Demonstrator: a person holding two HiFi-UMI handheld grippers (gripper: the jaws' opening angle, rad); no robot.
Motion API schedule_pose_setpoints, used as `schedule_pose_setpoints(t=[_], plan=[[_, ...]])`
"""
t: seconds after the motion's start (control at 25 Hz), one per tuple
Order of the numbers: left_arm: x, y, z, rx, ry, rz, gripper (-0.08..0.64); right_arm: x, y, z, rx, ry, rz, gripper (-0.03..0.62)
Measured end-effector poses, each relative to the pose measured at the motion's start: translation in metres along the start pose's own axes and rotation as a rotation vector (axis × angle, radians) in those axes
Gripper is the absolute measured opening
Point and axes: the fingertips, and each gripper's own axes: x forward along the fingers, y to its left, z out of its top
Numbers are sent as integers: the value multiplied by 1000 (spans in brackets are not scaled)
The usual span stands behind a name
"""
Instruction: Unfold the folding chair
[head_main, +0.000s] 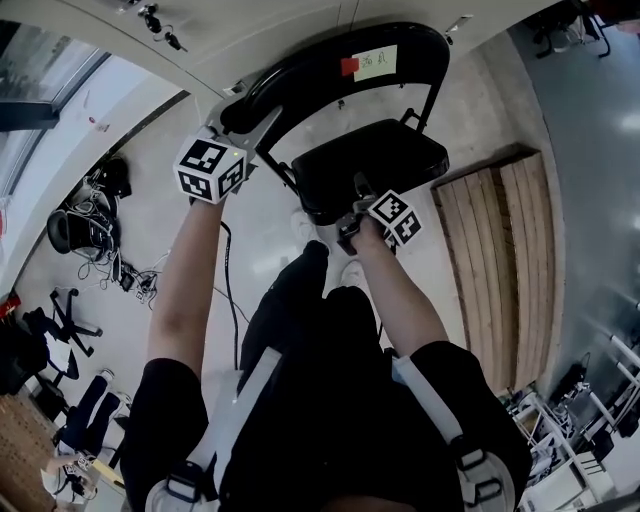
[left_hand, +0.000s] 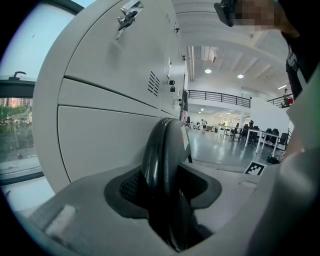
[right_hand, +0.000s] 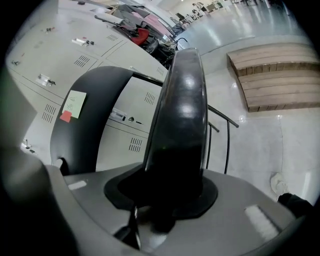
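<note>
OK, chair: black folding chair stands on the floor right in front of the person, with its back toward the grey lockers. The seat is swung out from the backrest; can't tell if it is fully down.
left claw: left gripper is clamped on the backrest's upper left edge, pads on both faces.
right claw: right gripper is clamped on the seat's front edge, and the thick black panel fills the jaws.
risk, slip: the seat edge looks glossy and rounded, so an angled push could pop it out of the right jaws and let the seat swing loose.
risk, tip: the backrest is held at one corner only, so a hard shove on the seat could rock or twist the frame toward the lockers.
risk, skate: thin tube legs on a slick floor may slide toward the person's shoe just below the seat.
floor: pale floor, polished and reflective, probably low grip.
room: wooden platform at right, cables and office chairs at far left, open hall beyond.
</note>
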Motion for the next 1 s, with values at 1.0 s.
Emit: schedule_pose_setpoints(t=[1.0], plan=[[-16,-66,-38,28,-44,-29,181,-65,-154,-40,163,77,180,170]])
